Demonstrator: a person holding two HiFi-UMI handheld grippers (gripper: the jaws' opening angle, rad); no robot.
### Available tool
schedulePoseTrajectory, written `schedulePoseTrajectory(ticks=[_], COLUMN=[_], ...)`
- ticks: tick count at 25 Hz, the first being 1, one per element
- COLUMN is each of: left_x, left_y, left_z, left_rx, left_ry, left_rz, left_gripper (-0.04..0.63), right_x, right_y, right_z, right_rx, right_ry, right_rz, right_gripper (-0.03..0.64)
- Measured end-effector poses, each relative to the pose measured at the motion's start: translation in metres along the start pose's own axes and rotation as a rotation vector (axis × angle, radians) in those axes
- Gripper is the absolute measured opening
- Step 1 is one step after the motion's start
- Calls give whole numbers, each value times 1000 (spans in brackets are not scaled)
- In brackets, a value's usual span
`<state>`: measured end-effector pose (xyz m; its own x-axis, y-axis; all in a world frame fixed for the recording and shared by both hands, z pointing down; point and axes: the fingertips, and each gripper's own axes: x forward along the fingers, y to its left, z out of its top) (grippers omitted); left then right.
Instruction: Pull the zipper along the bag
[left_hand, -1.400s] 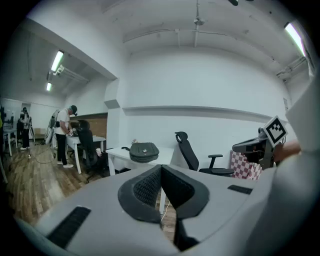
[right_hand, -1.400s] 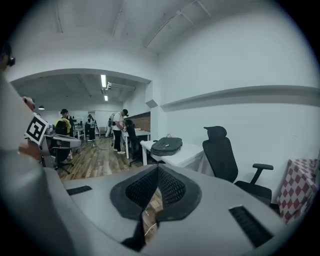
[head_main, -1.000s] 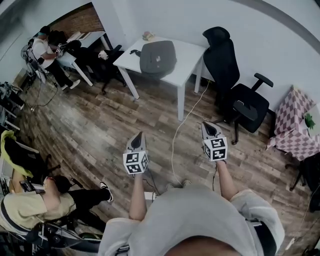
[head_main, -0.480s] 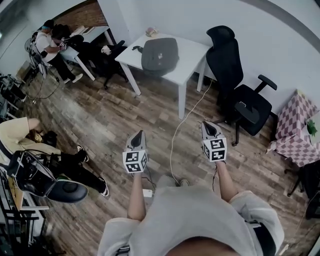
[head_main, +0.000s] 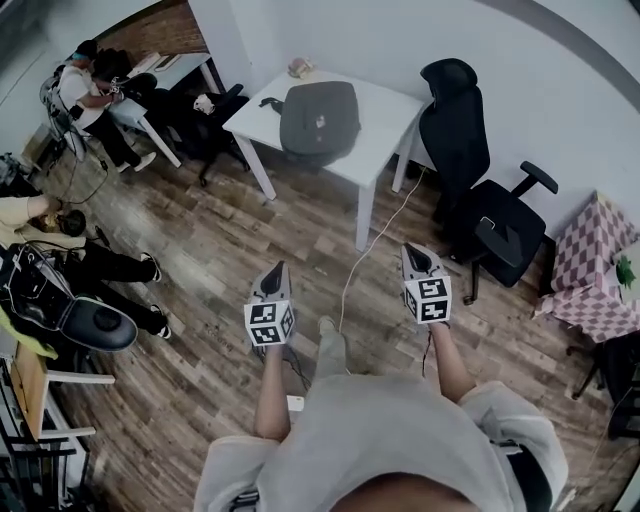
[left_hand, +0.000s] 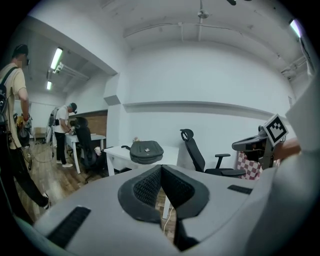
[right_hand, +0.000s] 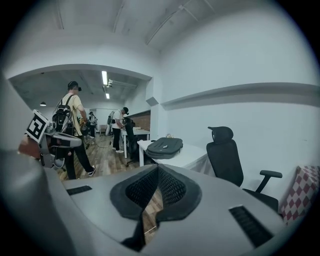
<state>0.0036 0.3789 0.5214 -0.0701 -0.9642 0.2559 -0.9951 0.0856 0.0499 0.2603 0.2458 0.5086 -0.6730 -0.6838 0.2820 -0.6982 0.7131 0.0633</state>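
- bag (head_main: 318, 118): dark grey, lying flat on the white table (head_main: 392, 108) at the far side of the room, well apart from both grippers.
- left gripper (head_main: 275, 272) and right gripper (head_main: 416, 256): held out side by side over the wooden floor (head_main: 200, 250), tips aimed toward the table. each pair of jaws is pressed together with nothing between them.
- step in hand: this looks like the approach. neither gripper is at the bag, and the zipper is too small to make out from here.
- next move: probably close the gap to the table and find the zipper pull. one pair of jaws must then open to pinch the pull, while the other steadies the bag so it does not slide.
- hazards: a white cable (head_main: 375, 240) trails over the floor between the person and the table, and a black office chair (head_main: 470, 160) stands just right of the table. both could get in the way.
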Motion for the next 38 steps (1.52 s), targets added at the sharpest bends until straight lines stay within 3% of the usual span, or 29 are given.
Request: schedulePoseTrajectory(ticks=[10,18,26,38], left_x=[126,198,237,302], left_y=[73,115,132,142], left_z=[52,74,78,65], left_rx=[3,8,15,25], left_ry=[-19,-20,-1,63], left_rz=[-91,-165,-204,-205], left_gripper=[26,26,26,26], right_x=[118,180,213,286], right_y=[-22,-25,-26,-50], right_z=[53,74,68,50], right_rx=[-1,-5,14,50], right_ry=[7,27,63,98], right_rz=[-79,-136,-155,-108], right_gripper=[14,14,12,12])
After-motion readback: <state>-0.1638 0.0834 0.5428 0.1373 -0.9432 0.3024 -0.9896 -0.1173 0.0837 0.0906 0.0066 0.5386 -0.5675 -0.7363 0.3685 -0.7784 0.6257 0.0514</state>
